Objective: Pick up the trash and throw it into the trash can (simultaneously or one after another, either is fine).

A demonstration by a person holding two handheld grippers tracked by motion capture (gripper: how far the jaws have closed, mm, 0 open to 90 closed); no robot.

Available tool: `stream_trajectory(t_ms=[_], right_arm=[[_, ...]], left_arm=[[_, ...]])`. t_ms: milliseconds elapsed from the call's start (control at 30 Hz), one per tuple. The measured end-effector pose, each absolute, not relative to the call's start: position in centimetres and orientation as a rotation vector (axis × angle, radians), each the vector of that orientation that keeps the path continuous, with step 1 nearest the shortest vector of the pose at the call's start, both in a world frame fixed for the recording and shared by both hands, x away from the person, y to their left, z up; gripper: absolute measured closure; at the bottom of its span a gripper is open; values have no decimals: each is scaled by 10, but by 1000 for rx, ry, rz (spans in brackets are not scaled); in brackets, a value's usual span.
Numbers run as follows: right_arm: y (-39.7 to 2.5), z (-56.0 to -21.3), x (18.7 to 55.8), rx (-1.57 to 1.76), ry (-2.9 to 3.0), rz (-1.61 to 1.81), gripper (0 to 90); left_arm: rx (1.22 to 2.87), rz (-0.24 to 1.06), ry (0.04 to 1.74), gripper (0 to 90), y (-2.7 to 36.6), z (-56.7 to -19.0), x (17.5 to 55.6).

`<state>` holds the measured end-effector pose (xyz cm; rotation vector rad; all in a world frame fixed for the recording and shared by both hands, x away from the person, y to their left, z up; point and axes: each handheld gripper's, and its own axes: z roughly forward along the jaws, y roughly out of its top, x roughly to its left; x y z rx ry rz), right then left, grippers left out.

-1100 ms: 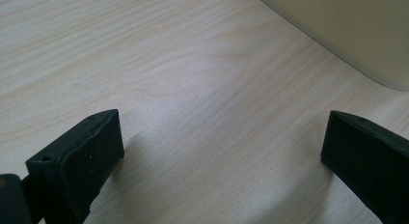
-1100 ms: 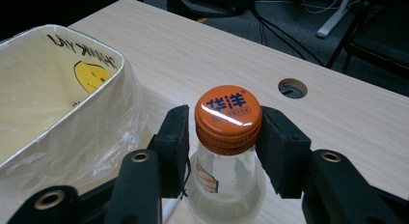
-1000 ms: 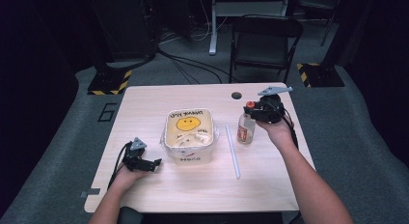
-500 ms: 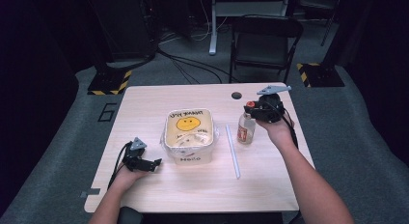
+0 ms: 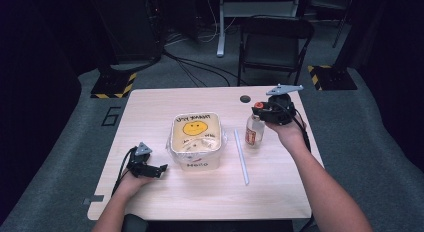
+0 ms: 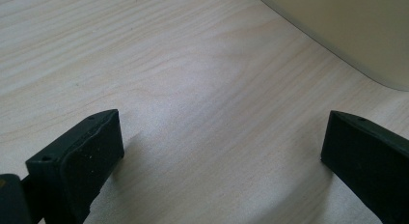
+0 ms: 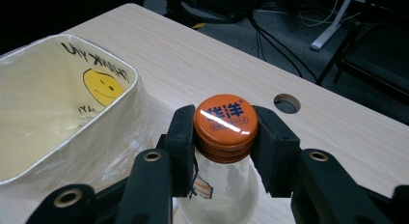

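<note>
Little has changed over the last second: the right gripper [image 7: 225,151] still pinches the orange cap of the small clear glass bottle [image 5: 254,131], standing right of the cream smiley-face tub [image 5: 195,139]. Uncapping looks imminent. The left gripper [image 5: 161,169] rests spread on the worktop [image 5: 200,202].

The counter [image 5: 210,197] is pale wood grain, smooth and matt. The bottle [image 7: 223,195] is clear and glossy, its orange cap [image 7: 225,119] shiny metal. The tub [image 5: 196,139] looks like matt cream card, wrapped in thin crinkled clear film. The fingers [image 7: 274,149] are matt black plastic.
</note>
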<state>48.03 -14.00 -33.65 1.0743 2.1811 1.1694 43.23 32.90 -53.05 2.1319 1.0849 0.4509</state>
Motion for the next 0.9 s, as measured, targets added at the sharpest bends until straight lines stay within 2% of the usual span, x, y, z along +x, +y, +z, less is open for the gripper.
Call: stream_trajectory(t_ms=[900], right_arm=[[-118,-278,463,931,2227,1212,620]], left_arm=[[2129,451,1083,10,329,-531,432]])
